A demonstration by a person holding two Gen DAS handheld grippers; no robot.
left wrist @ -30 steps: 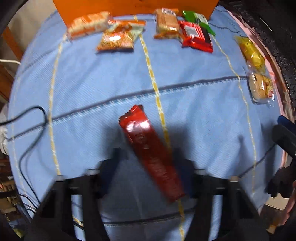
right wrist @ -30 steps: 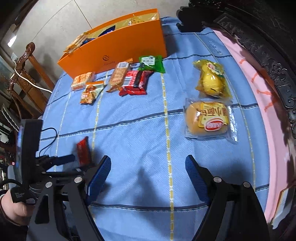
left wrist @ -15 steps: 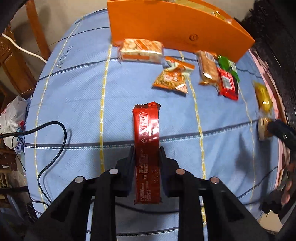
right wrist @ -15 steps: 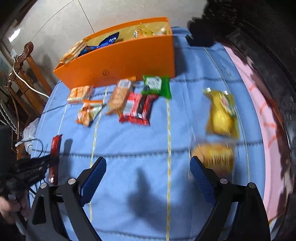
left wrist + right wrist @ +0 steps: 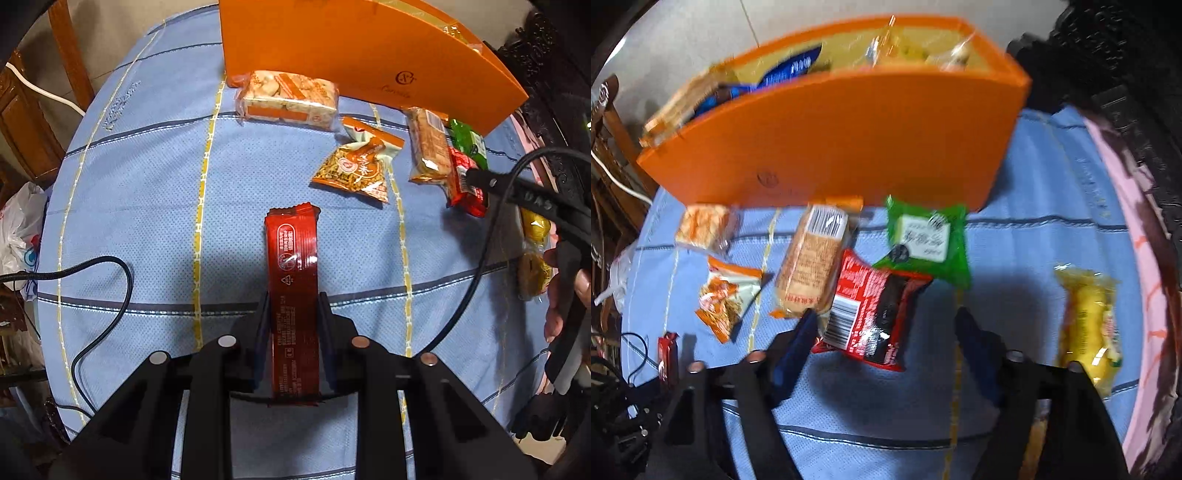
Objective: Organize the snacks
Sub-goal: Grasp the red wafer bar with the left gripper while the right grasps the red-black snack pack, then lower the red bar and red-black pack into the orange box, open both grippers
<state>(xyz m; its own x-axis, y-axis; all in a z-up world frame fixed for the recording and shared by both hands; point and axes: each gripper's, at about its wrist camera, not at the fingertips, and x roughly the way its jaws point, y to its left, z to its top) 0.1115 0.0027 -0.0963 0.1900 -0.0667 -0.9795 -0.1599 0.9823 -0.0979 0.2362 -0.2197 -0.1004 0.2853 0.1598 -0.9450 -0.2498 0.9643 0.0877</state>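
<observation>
From the left wrist, the left gripper (image 5: 292, 314) pinches a long red snack bar (image 5: 293, 295) by its sides above the blue tablecloth (image 5: 147, 184), in front of the orange box (image 5: 351, 55). From the right wrist, the right gripper (image 5: 886, 332) is closing its jaws around a red-and-black packet (image 5: 871, 310) lying on the cloth beside a green packet (image 5: 925, 240); the pads are not yet pressing it.

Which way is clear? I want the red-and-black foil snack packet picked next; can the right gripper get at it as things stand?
Probably yes. The right gripper hangs over the red-and-black foil snack packet, jaws closing either side of it, not yet pressing. The tan biscuit pack lies close beside the left finger and could snag.
</observation>
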